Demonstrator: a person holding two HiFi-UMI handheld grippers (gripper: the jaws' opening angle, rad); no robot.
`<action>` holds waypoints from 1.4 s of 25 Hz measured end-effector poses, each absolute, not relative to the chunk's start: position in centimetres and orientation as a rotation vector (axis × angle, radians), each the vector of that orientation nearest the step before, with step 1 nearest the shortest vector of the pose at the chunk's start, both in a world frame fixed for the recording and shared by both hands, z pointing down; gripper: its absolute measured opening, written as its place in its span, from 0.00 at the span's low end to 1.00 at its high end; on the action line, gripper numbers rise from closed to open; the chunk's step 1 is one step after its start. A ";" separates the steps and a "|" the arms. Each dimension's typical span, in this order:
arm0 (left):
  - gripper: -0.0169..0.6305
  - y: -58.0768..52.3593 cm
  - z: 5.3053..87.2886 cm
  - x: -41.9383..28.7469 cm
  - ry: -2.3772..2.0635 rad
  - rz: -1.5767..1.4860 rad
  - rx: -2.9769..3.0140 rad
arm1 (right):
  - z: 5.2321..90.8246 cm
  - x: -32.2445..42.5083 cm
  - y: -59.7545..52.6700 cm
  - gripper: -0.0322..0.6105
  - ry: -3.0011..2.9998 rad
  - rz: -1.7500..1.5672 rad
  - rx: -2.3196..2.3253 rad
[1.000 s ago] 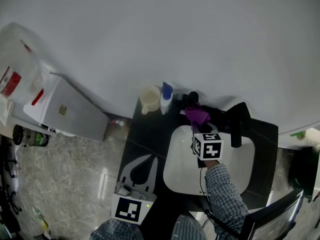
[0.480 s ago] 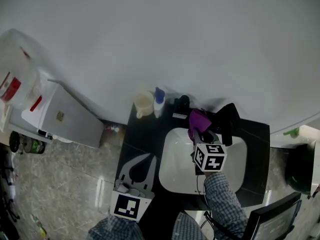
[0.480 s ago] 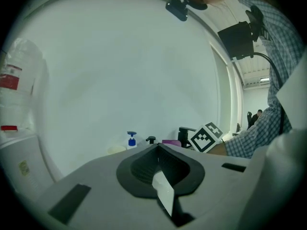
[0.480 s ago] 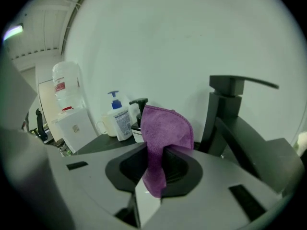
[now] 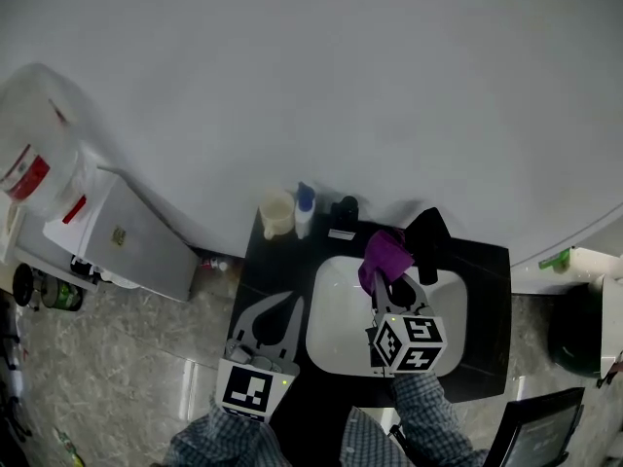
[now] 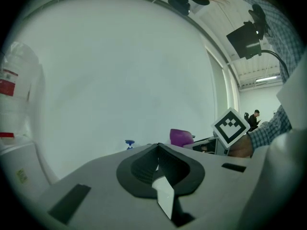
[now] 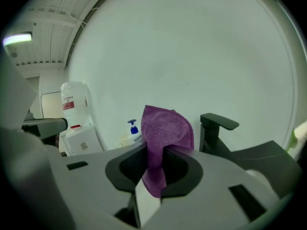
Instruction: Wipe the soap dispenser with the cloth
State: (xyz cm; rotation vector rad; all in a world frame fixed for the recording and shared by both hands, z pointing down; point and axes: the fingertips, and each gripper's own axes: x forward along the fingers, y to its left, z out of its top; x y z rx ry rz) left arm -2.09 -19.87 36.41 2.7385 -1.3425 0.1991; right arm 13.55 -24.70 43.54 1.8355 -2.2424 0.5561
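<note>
Standing at far left is a white cabinet (image 5: 127, 236) with a large clear water bottle (image 5: 29, 154) beside it. Next comes the left gripper (image 5: 293, 302), hovering over the near left part of the black counter (image 5: 277, 266), its jaws drawn together at the tips with nothing between them. Beyond it, against the wall, a pale cup (image 5: 275, 212) sits just left of the soap dispenser (image 5: 304, 210), a white bottle with a blue pump; the two are close, perhaps touching. The right gripper (image 5: 385, 282) hangs above the white sink (image 5: 336, 339), jaws clamped on the purple cloth (image 7: 165, 128), which stands up in a fold above them. The cloth is well apart from the soap dispenser, which lies off to its left. A black faucet (image 5: 428, 233) rises just right of the cloth.
</note>
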 end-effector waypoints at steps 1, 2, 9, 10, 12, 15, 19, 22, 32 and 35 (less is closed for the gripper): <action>0.03 -19.8 36.1 -2.1 -1.342 0.185 2.745 | 42.9 13.5 -24.2 0.17 -2.248 0.550 1.853; 0.03 -19.8 35.7 -2.1 -1.341 0.173 2.751 | 42.3 13.4 -23.8 0.17 -2.252 0.543 1.867; 0.03 -19.3 34.6 -2.6 -1.322 0.142 2.780 | 40.0 13.1 -21.5 0.17 -2.265 0.569 1.960; 0.03 -19.2 34.7 -2.6 -1.316 0.143 2.785 | 39.9 13.2 -21.4 0.17 -2.263 0.570 1.973; 0.03 -19.1 34.8 -2.8 -1.305 0.142 2.792 | 39.6 13.1 -21.2 0.17 -2.259 0.557 1.984; 0.03 -18.7 34.9 -2.9 -1.284 0.137 2.805 | 39.2 12.6 -20.9 0.17 -2.257 0.492 1.972; 0.03 -18.0 35.4 -3.4 -1.259 0.135 2.809 | 39.2 11.6 -19.9 0.17 -2.263 0.470 1.962; 0.03 -17.5 36.0 -4.5 -1.270 0.130 2.772 | 39.4 11.1 -18.8 0.17 -2.255 0.462 1.965; 0.03 -14.1 35.7 -7.6 -1.363 0.113 2.727 | 39.5 10.2 -14.6 0.17 -2.249 0.404 1.929; 0.03 -12.2 35.1 -7.5 -1.380 0.109 2.728 | 39.1 9.7 -12.9 0.17 -2.261 0.408 1.886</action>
